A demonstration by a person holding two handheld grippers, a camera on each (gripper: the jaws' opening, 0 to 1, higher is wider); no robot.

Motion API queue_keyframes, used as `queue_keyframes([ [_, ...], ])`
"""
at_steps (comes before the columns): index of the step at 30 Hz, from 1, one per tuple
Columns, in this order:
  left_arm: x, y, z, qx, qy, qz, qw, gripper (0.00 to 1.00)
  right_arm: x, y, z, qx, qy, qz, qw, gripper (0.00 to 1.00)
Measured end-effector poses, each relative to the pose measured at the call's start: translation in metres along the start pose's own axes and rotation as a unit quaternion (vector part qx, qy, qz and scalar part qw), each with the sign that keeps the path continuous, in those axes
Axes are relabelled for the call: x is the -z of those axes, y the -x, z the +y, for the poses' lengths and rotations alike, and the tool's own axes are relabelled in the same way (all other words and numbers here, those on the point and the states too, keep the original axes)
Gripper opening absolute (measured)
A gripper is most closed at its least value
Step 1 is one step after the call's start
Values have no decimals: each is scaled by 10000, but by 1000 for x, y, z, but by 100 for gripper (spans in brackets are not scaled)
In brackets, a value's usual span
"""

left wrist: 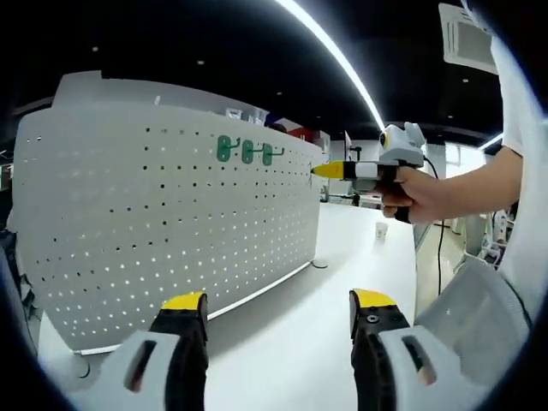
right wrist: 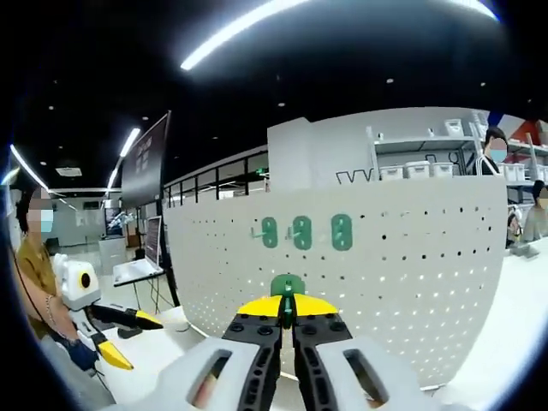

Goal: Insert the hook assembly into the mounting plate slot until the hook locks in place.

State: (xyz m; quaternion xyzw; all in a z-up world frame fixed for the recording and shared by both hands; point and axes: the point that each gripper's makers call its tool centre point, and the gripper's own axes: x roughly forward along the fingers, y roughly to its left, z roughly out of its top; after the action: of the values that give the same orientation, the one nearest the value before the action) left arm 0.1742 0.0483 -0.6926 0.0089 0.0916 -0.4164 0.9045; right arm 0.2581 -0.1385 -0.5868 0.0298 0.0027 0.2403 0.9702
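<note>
**Green hook held up to the pegboard**

Left gripper view: the left gripper (left wrist: 278,312) hovers low over the white desk (left wrist: 342,282), its yellow-tipped jaws wide apart with nothing between them. A white pegboard (left wrist: 163,214) stands upright on the desk, and three green hooks (left wrist: 247,152) hang in a row near its top edge. At the right, a hand (left wrist: 419,195) holds the right gripper (left wrist: 318,170) with its yellow tip at the board's upper right edge.

Right gripper view: the right gripper's jaws are closed on a green hook (right wrist: 288,286), held in front of the pegboard below the three mounted hooks. At lower left, the left gripper shows by a seated person (right wrist: 34,265).
</note>
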Motion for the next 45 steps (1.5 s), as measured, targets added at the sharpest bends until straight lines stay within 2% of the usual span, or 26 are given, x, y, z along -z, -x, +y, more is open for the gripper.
queue_keyframes([
  [5,9,11,5,-62,-14,155,9999,67,-7,-3,-13,91,63,-36,9999,0],
  [12,11,25,13,-197,15,145,9997,67,-17,-7,-35,288,64,-109,9995,0],
  [24,17,37,14,-332,95,169,9993,67,-32,-19,-61,543,213,-200,9981,0],
  [45,26,47,14,-510,339,204,9979,67,-47,-41,-90,857,536,-274,9945,0],
])
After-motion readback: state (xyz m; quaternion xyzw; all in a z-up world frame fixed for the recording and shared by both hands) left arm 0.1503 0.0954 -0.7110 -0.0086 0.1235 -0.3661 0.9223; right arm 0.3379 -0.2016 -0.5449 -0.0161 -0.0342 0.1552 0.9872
